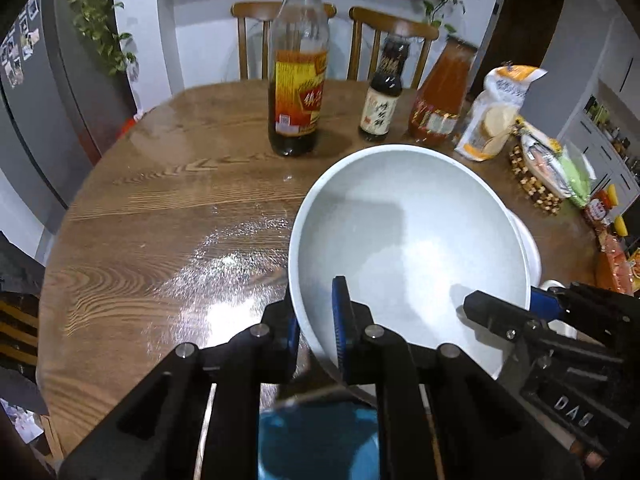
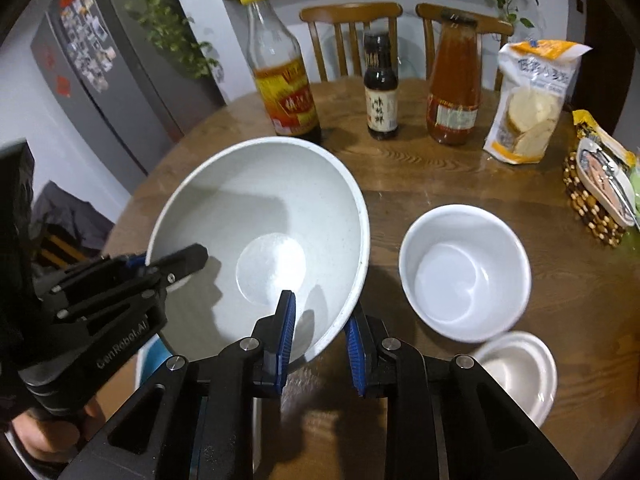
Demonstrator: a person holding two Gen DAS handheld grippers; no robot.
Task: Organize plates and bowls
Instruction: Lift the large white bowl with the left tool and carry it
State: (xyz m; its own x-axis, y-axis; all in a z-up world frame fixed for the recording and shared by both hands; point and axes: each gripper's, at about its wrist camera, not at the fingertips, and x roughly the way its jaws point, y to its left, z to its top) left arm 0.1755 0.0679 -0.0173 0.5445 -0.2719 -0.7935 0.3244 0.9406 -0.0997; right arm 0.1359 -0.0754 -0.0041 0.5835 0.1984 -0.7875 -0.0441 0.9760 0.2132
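Note:
A large white bowl [image 2: 260, 216] is held from both sides over the round wooden table [image 2: 440, 184]. My right gripper [image 2: 320, 312] is shut on its near right rim, with one blue pad inside and one outside. My left gripper [image 1: 316, 304] is shut on the near left rim of the same large bowl [image 1: 404, 232], and it also shows in the right wrist view as the left gripper [image 2: 168, 258]. The right gripper [image 1: 508, 300] enters the left wrist view from the right. A medium white bowl [image 2: 464, 272] and a small white bowl [image 2: 516, 372] stand on the table to the right.
Along the far side stand a yellow-capped bottle [image 2: 280, 72], a dark sauce bottle [image 2: 380, 88], a red sauce jar [image 2: 454, 88] and a bag of bread slices [image 2: 528, 108]. A beaded mat with packets [image 2: 596, 200] lies at the right edge. Two chairs stand behind the table.

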